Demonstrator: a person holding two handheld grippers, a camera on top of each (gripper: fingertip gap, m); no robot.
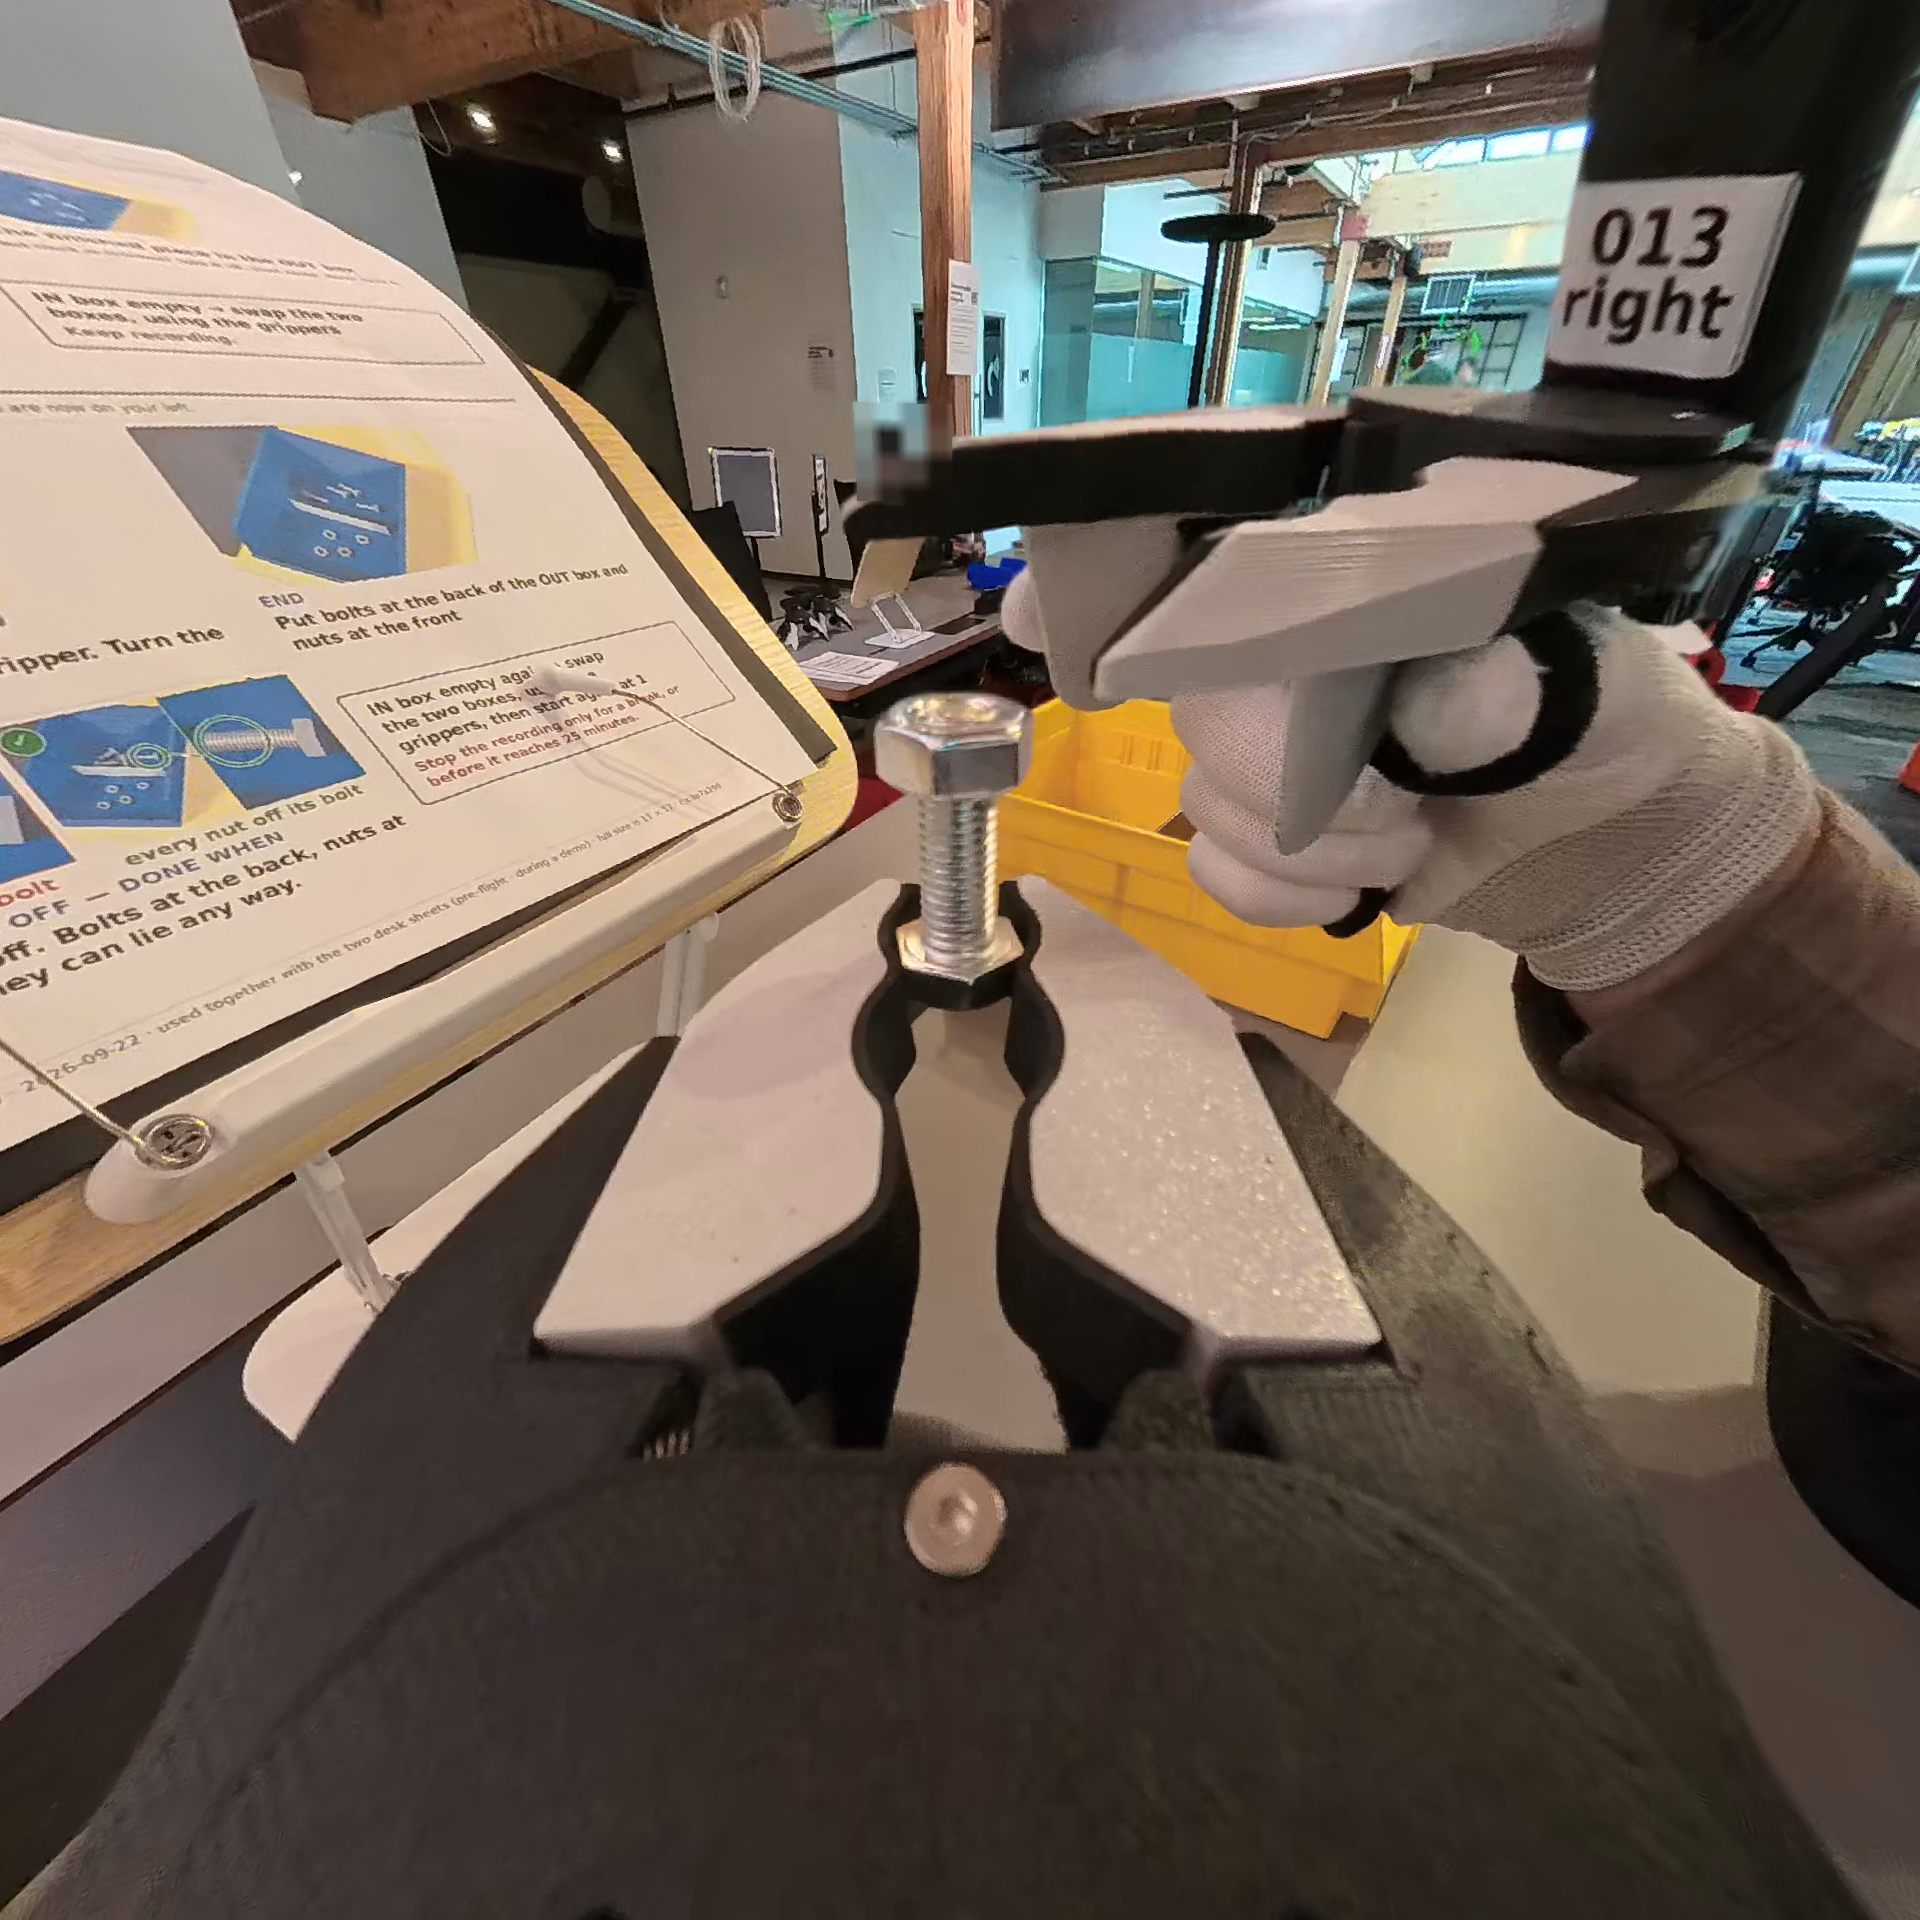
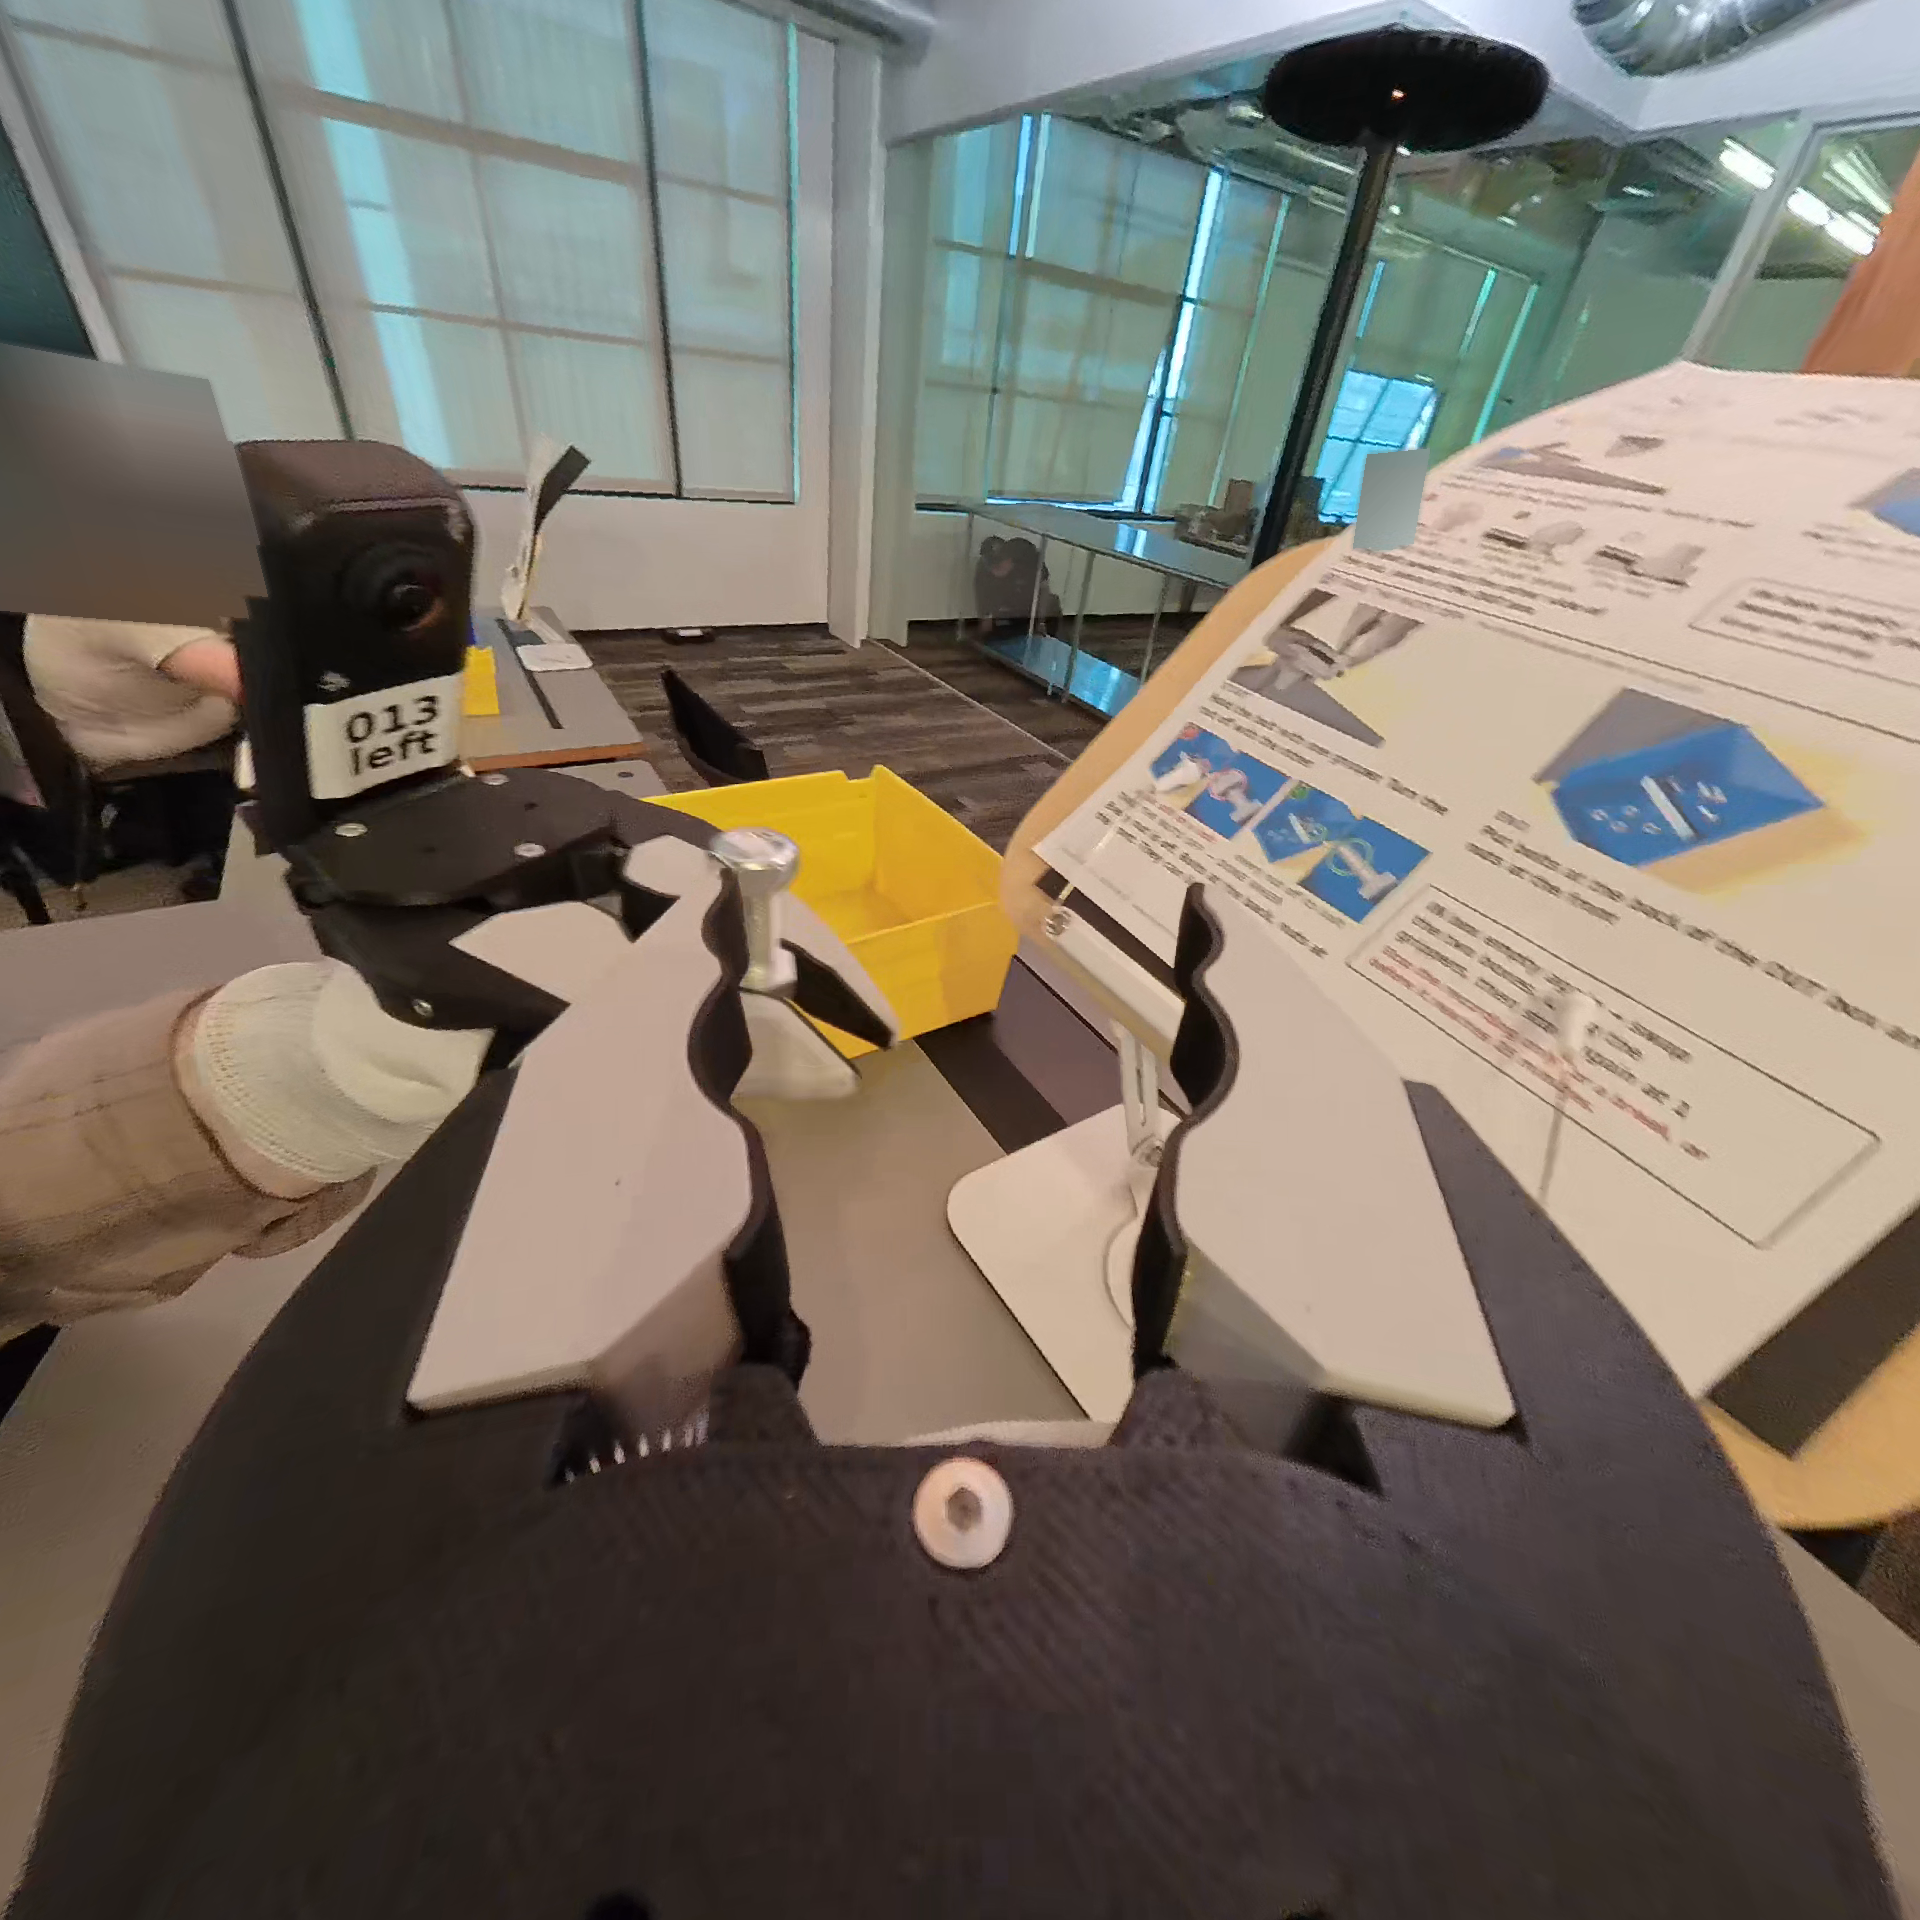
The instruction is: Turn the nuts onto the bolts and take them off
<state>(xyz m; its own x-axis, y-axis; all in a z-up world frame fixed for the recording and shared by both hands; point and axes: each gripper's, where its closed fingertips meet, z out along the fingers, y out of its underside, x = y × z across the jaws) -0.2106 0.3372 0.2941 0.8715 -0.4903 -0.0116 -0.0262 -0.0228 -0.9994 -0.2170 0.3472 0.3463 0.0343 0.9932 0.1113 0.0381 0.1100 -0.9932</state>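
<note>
— What do the left tongs hold?
— They pinch a shiny nut at their tips. A bolt stands up in the nut, head on top.
— And the right tongs?
— They are spread wide, with nothing in them, near the bolt.
— What is farther off?
— A yellow bin sits on the table behind the bolt. A paper sheet leans on a stand at the left.

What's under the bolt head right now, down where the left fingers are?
Under the bolt head, bare thread runs down to a nut clamped by the left gripper. The bolt's lower end, below the nut, is hidden between the fingers.
</note>
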